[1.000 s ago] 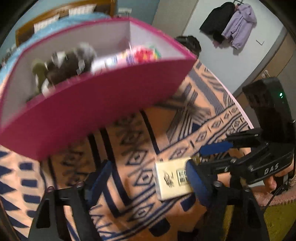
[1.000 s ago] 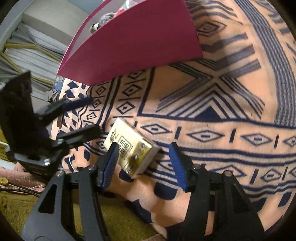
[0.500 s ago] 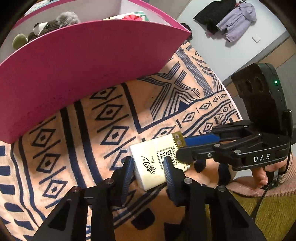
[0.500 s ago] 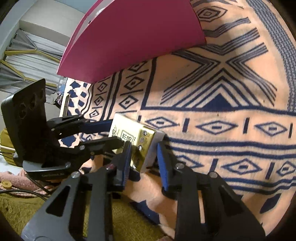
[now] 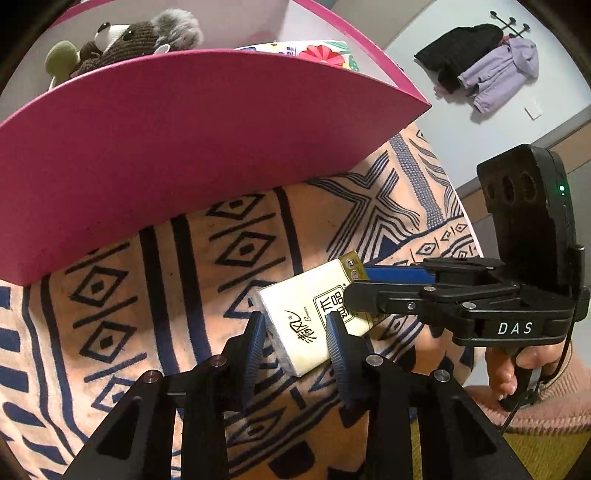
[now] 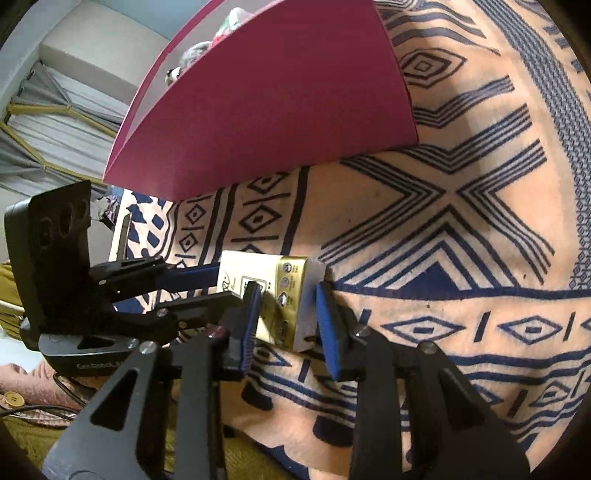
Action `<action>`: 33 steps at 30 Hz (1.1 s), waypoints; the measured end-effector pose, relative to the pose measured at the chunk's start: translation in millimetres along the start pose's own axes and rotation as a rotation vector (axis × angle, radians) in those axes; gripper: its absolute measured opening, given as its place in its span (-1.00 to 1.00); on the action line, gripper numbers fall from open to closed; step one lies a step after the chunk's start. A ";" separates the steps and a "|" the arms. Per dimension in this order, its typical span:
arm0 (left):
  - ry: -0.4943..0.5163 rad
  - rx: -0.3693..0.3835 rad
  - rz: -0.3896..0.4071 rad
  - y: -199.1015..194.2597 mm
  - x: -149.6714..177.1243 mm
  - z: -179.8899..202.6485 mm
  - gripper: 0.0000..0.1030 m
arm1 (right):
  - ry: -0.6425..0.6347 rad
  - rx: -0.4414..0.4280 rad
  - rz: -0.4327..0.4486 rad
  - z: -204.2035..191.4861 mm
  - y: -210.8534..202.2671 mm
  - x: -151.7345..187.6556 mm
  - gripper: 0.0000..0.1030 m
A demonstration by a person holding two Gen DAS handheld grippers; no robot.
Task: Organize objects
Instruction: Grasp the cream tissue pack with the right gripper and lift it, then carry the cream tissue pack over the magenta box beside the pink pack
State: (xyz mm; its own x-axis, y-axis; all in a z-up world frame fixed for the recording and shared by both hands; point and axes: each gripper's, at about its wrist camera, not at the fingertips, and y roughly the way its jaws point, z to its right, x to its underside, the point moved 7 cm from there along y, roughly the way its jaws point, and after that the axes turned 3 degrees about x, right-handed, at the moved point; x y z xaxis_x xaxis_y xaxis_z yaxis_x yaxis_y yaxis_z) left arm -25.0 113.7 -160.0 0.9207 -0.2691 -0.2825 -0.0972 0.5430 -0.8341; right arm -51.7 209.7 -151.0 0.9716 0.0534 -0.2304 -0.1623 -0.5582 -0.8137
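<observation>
A cream and gold tissue pack point(image 5: 295, 343) point(image 6: 284, 291) lies just above the patterned blanket point(image 5: 147, 295), held from both ends. My left gripper point(image 5: 295, 325) is shut on its cream end, both blue pads pressing its sides. My right gripper point(image 6: 287, 295) clasps the gold end; its jaws are opening slightly, with the pack still between the pads and touching them. Each gripper shows in the other's view: the right gripper point(image 5: 360, 286) comes in from the right, the left gripper point(image 6: 225, 284) from the left. Behind stands a pink box point(image 5: 184, 147) point(image 6: 277, 110).
Inside the pink box sit a brown plush toy point(image 5: 140, 33) and a floral pack point(image 5: 317, 51). A hand point(image 5: 506, 373) grips the right gripper's handle. Coats point(image 5: 480, 74) hang on the far wall. The blanket's edge runs at the right, with olive fabric point(image 6: 55, 443) below.
Both grippers went from wide open to closed on the tissue pack. The left gripper swung over the pack's cream end; the pack turned a little between them.
</observation>
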 end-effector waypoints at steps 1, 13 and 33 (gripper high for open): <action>0.001 -0.001 0.002 0.3 0.2 0.8 -0.34 | 0.005 -0.003 -0.001 0.9 1.1 0.2 -0.34; 0.007 -0.007 0.055 -18.7 -12.1 8.9 -0.36 | -0.018 0.000 0.033 -11.2 -5.9 -6.2 -0.34; 0.052 -0.066 0.201 -64.3 -39.8 21.5 -0.36 | -0.119 -0.007 0.152 -46.8 -49.3 -32.2 -0.34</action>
State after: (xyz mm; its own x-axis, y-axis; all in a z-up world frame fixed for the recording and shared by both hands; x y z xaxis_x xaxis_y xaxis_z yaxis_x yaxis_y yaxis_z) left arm -47.3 106.6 -84.9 0.8599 -0.2021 -0.4689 -0.3033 0.5367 -0.7874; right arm -67.0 196.8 -78.5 0.9087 0.0658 -0.4122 -0.3039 -0.5727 -0.7614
